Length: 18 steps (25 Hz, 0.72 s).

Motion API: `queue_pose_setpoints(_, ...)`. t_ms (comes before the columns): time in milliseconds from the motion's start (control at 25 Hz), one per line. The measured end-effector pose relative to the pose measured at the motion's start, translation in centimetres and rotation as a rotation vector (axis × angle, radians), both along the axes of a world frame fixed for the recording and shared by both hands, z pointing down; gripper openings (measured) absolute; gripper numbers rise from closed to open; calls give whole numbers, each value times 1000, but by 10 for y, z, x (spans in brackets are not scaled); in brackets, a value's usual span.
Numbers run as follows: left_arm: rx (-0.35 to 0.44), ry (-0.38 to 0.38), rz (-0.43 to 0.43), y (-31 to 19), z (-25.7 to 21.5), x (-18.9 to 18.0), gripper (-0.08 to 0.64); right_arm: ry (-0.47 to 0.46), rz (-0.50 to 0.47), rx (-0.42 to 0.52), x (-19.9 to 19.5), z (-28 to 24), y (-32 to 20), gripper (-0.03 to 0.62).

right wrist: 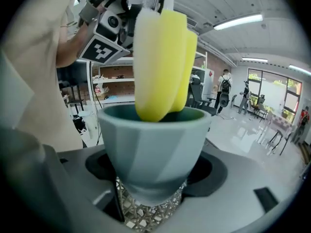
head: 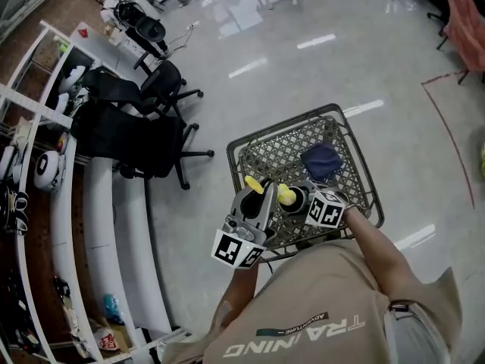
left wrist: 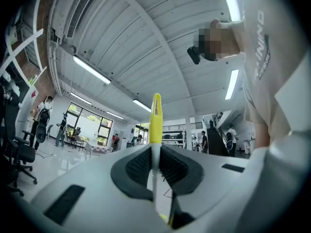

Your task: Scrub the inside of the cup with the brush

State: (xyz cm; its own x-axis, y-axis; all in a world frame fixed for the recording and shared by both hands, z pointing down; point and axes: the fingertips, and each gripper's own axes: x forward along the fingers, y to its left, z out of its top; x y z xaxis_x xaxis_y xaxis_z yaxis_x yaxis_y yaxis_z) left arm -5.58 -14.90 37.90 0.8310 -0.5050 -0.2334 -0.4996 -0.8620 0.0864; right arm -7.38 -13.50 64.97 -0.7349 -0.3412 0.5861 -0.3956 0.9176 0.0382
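Grey faceted cup [right wrist: 153,144] clamped in right gripper [right wrist: 151,181]; rounded yellow brush [right wrist: 158,57] inside; left gripper view shows left gripper [left wrist: 155,169] pinching thin handle.

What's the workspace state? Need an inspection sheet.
Surface: wire mesh table, standing on a glossy floor.
Job's things: grey-green cup; yellow brush with its head dipped into the cup's mouth.
Clutter: dark blue cloth lying on the mesh.
Grippers: left gripper shut on the brush handle; right gripper shut on the cup.
Cables: nothing seen.
Surroundings: black office chairs, white shelving, people far off.
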Motion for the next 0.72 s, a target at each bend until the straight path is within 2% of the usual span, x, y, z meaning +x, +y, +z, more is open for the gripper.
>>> queue_pose_setpoints(160, -30, 29, -7, 4, 3, -7, 41, -17, -15, -18, -8, -6, -4, 385)
queue_pose_setpoints(400, -77, -7, -32, -1, 31, -20, 41, -55, -41, 22, -24, -31, -15, 385)
queue_pose_setpoints(560, -81, -18, -36, -6, 35, -30, 41, -101, -39, 49, -35, -57, -19, 385)
queue_pose_setpoints(720, -82, -13, -32, -7, 42, -34, 41, -102, -45, 55, -39, -64, -19, 385)
